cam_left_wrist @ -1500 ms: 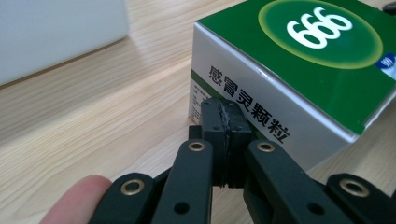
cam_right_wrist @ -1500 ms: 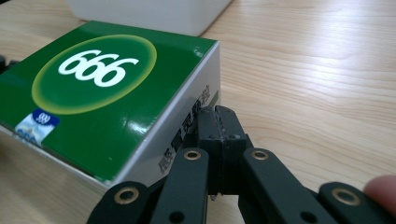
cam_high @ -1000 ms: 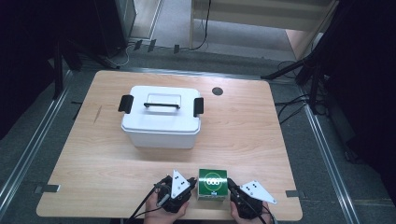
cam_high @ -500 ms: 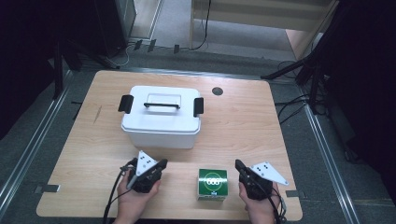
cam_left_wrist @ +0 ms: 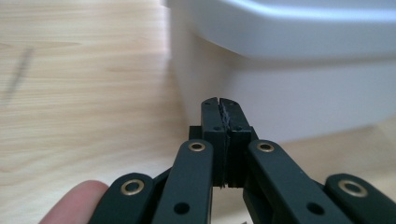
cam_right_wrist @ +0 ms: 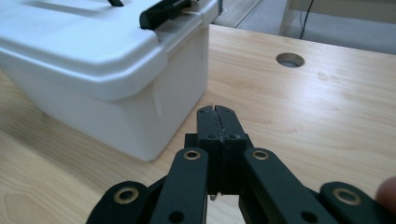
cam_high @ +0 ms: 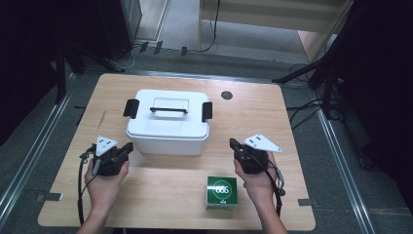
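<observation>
High view: the white lidded box [cam_high: 168, 122] stands at the table's [cam_high: 302, 122] centre, its long axis running from 9 to 3 o'clock, with one black latch [cam_high: 130, 107] on the left end and another black latch [cam_high: 207, 111] on the right end. The left gripper [cam_high: 127, 148] is just beside the box's near-left corner — the box lies at about 1 o'clock from it. The right gripper [cam_high: 234, 144] is near the near-right corner, with the box at about 10 o'clock. Both grippers are clenched with nothing between the jaws. I judge the left gripper a little nearer to the box. A small green carton [cam_high: 221, 191] lies at 6 o'clock, apart from both grippers — nearer the right hand [cam_high: 255, 183].
</observation>
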Demonstrator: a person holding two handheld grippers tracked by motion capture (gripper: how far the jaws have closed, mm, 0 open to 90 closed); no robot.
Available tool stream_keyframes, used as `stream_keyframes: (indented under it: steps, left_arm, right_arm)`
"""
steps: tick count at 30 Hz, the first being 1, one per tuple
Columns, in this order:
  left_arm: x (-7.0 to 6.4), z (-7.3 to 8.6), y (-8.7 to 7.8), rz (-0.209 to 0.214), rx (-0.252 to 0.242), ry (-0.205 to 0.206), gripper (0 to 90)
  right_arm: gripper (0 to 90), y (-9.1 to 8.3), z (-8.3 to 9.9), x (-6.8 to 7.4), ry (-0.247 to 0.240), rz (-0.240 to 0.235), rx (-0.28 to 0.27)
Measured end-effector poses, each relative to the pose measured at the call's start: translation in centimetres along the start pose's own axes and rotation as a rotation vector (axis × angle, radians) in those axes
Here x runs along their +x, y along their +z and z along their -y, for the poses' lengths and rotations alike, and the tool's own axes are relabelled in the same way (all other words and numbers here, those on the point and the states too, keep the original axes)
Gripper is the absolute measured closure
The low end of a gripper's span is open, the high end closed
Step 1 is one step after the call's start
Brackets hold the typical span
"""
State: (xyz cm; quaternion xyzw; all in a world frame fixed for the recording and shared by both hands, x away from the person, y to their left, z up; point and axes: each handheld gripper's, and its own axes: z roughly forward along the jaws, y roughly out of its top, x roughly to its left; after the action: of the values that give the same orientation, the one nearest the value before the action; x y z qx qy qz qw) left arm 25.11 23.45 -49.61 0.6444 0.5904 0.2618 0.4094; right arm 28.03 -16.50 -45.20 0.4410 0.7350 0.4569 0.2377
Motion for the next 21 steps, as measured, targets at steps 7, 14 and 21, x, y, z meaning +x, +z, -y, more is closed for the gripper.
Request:
stream_keyframes:
  steps: [7, 14, 21]
  left_arm:
    - [2.1, -1.1, 0.7, -0.027, -0.017, -0.026, 90.0]
    - [2.0, -2.4, 2.1, -0.004, -0.020, -0.017, 90.0]
    - [1.2, -2.9, 2.7, 0.037, -0.006, 0.008, 90.0]
  right_arm:
    - [90.0, 3.4, -1.6, 0.6, -0.016, -0.025, 0.042]
    - [90.0, 6.7, -2.7, 0.4, -0.039, 0.017, 0.108]
    - [90.0, 8.9, -3.2, 1.3, -0.060, 0.000, 0.155]
